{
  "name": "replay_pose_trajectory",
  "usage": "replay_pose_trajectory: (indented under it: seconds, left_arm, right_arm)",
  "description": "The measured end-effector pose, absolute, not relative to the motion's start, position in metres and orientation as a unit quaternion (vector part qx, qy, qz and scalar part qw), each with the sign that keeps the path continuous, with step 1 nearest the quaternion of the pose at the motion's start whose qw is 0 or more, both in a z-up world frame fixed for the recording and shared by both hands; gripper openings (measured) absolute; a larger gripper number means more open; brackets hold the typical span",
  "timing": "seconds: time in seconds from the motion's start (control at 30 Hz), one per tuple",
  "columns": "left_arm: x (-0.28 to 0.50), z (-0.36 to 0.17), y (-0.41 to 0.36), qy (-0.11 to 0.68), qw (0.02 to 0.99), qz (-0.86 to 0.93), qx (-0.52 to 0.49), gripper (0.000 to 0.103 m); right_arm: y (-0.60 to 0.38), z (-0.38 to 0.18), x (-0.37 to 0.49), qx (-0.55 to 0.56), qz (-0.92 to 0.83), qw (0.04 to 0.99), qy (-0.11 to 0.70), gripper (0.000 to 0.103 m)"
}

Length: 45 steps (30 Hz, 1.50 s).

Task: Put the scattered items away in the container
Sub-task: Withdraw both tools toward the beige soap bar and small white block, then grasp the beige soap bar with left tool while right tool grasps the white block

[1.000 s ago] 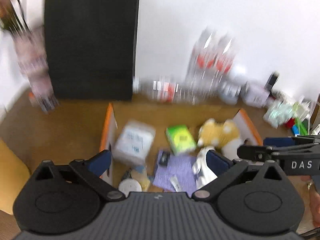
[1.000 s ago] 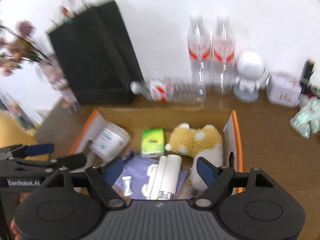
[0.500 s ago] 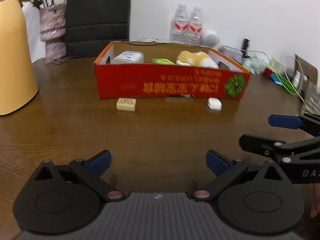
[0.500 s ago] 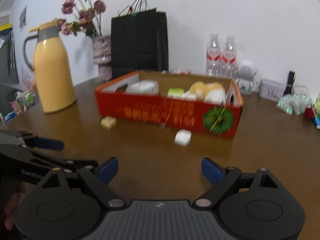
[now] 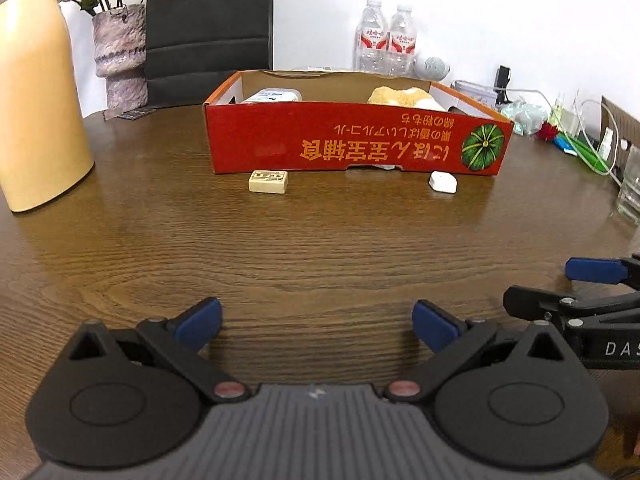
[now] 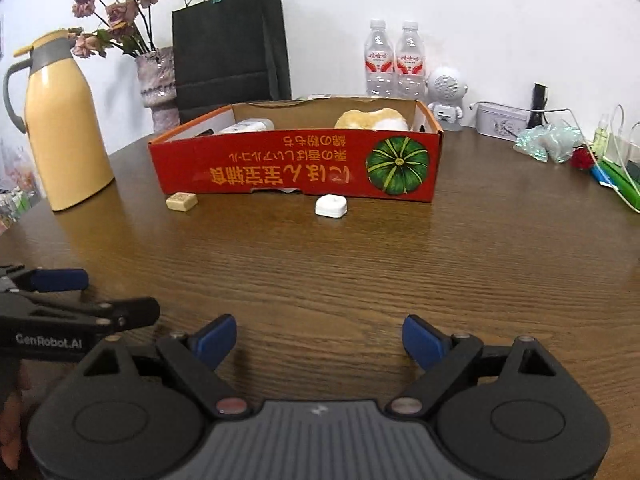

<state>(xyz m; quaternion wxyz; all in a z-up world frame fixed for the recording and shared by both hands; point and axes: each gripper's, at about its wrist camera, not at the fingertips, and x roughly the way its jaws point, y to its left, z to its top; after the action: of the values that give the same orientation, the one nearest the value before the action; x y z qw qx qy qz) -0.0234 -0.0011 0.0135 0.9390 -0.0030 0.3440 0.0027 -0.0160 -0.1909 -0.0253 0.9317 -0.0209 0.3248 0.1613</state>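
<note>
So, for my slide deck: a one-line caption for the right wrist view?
Open right gripper faces a red box, with a beige block and white piece loose on the table.

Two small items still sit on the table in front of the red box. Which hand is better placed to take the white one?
Right, probably. The white case lies nearly straight ahead of the open, empty right tool; from the left tool it sits off to the right.

Your right gripper, right edge of left wrist view: "DAS", cut off | your left gripper, lower left of right wrist view: "GenRobot.AI" | red box, centre: orange East Asian print, upside down, not legible to you.
</note>
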Motion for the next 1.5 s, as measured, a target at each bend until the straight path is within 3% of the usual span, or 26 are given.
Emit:
replay_pose_trajectory:
  seconds: [0.23, 0.4, 0.47, 0.57, 0.7, 0.8, 0.83, 0.93, 1.17, 1.33, 1.5]
  left_arm:
    - [-0.02, 0.018, 0.008, 0.347, 0.938, 0.016, -0.015, 0.103]
    - [0.03, 0.05, 0.039, 0.318, 0.948, -0.009, -0.007, 0.101]
    - [0.062, 0.051, 0.042, 0.321, 0.947, -0.021, 0.015, 0.084]
    - [0.1, 0.038, 0.043, 0.36, 0.932, -0.017, 0.026, 0.067]
    - [0.103, 0.022, 0.049, 0.356, 0.934, -0.035, 0.007, 0.065]
    - [0.101, 0.018, 0.05, 0.343, 0.938, -0.04, 0.016, 0.057]
    - [0.1, 0.017, 0.049, 0.338, 0.94, -0.04, 0.023, 0.053]
    - [0.102, 0.019, 0.047, 0.334, 0.941, -0.043, 0.025, 0.031]
    - [0.09, 0.028, 0.049, 0.335, 0.942, -0.026, -0.004, 0.03]
    - [0.026, 0.048, 0.027, 0.282, 0.959, -0.009, -0.029, 0.03]
    - [-0.03, 0.045, -0.005, 0.281, 0.959, -0.008, -0.039, 0.03]
  right_arm:
    - [-0.189, -0.025, -0.01, -0.025, 0.146, 0.931, 0.333, 0.089]
    - [-0.178, -0.01, 0.033, -0.013, 0.19, 0.919, 0.345, 0.077]
    - [-0.165, -0.004, 0.058, -0.024, 0.191, 0.922, 0.335, 0.072]
    - [-0.147, -0.005, 0.088, -0.05, 0.18, 0.925, 0.331, 0.061]
    - [-0.142, -0.016, 0.112, -0.037, 0.177, 0.92, 0.347, 0.05]
    - [-0.142, -0.021, 0.114, -0.04, 0.171, 0.925, 0.336, 0.037]
    - [-0.143, -0.022, 0.114, -0.039, 0.169, 0.927, 0.331, 0.029]
    - [-0.144, -0.024, 0.115, -0.036, 0.17, 0.93, 0.323, 0.026]
    - [-0.147, -0.018, 0.106, -0.022, 0.184, 0.928, 0.323, 0.025]
    - [-0.157, 0.008, 0.057, -0.025, 0.184, 0.945, 0.27, 0.025]
    - [-0.164, 0.012, -0.011, -0.038, 0.201, 0.949, 0.238, 0.025]
